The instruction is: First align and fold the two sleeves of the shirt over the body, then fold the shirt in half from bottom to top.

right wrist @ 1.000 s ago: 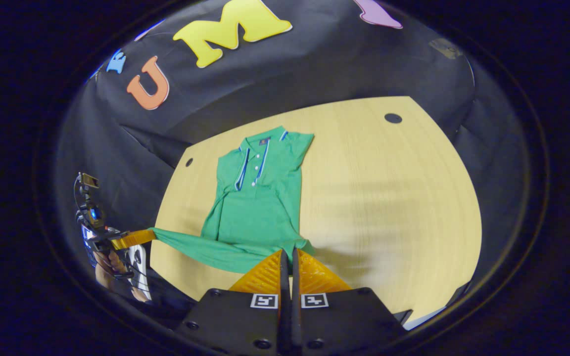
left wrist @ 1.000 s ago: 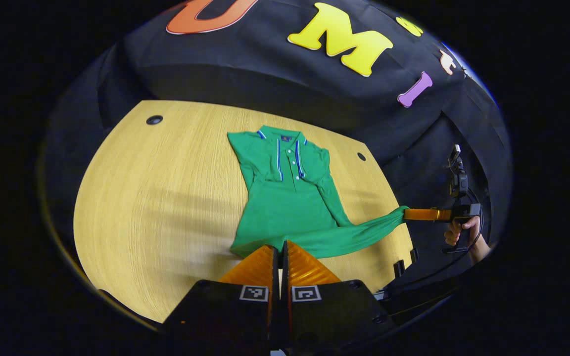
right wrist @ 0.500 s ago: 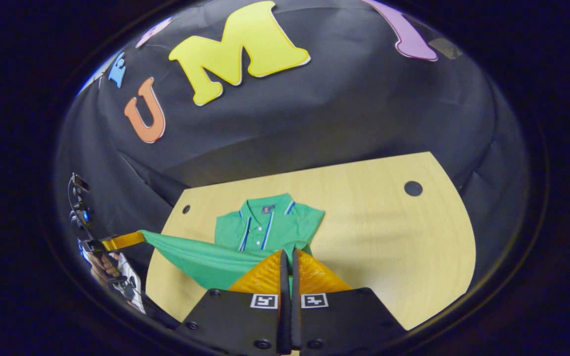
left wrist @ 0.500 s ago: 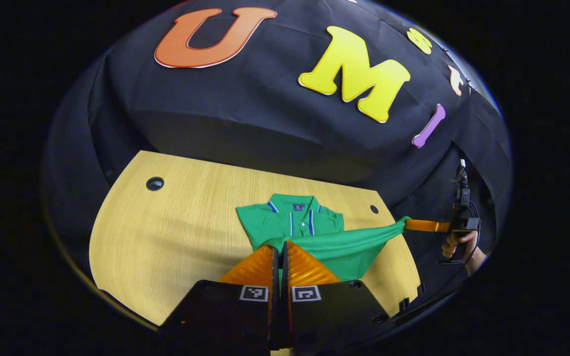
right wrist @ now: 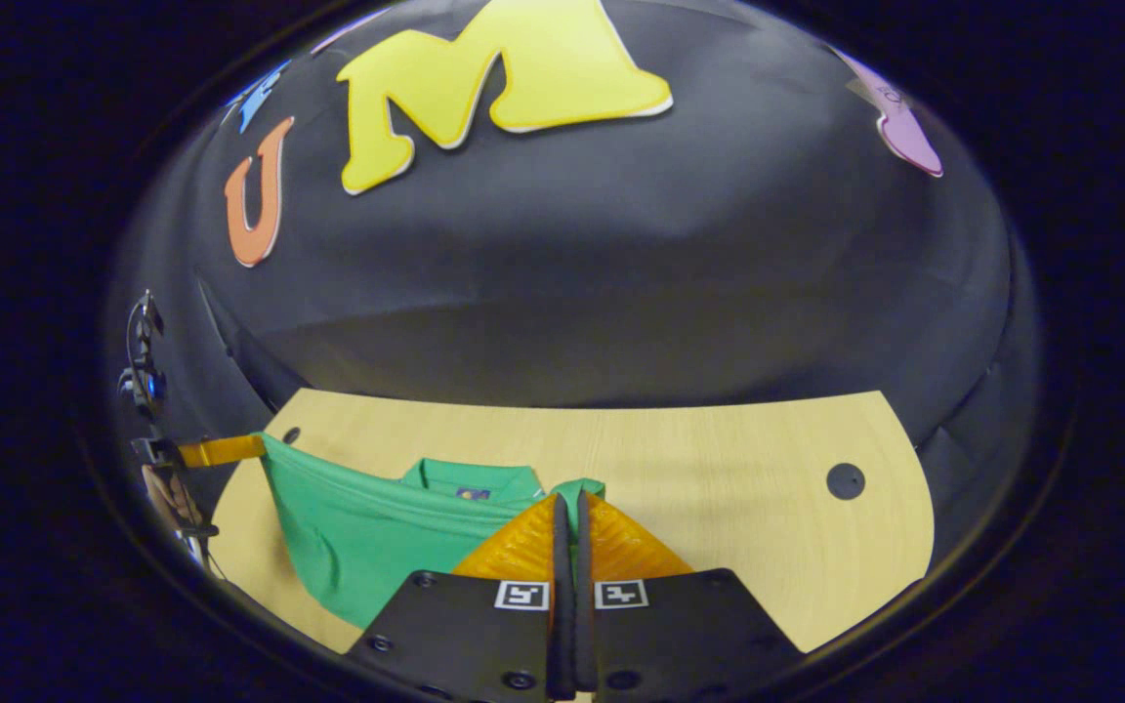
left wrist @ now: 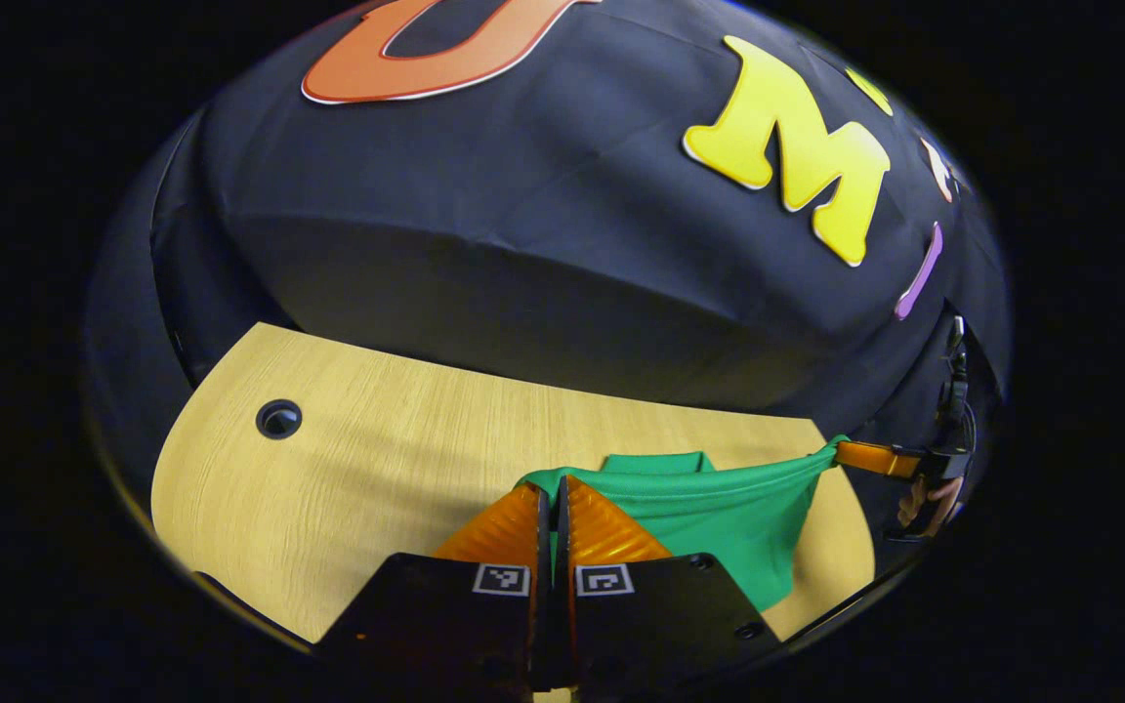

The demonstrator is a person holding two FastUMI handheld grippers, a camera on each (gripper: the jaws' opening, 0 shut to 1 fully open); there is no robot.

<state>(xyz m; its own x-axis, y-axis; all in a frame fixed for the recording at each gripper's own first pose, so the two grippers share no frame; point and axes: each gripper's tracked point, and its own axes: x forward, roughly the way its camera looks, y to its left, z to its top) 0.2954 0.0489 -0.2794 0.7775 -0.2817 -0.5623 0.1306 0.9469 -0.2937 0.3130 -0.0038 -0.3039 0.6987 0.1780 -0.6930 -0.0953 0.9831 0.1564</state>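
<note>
With both sets of jaws pinched tight on its hem corners, our left gripper (left wrist: 551, 500) and right gripper (right wrist: 568, 513) hold the soft, light green polo shirt (left wrist: 719, 508) draped slack above the counter (left wrist: 377, 469).

In the left gripper view we look low along our own fingers (left wrist: 525, 517), across the table (left wrist: 367, 478) toward the booth wall; the right gripper view faces likewise, and both take in the green shirt (left wrist: 719, 508) stretched between the tongs
</note>
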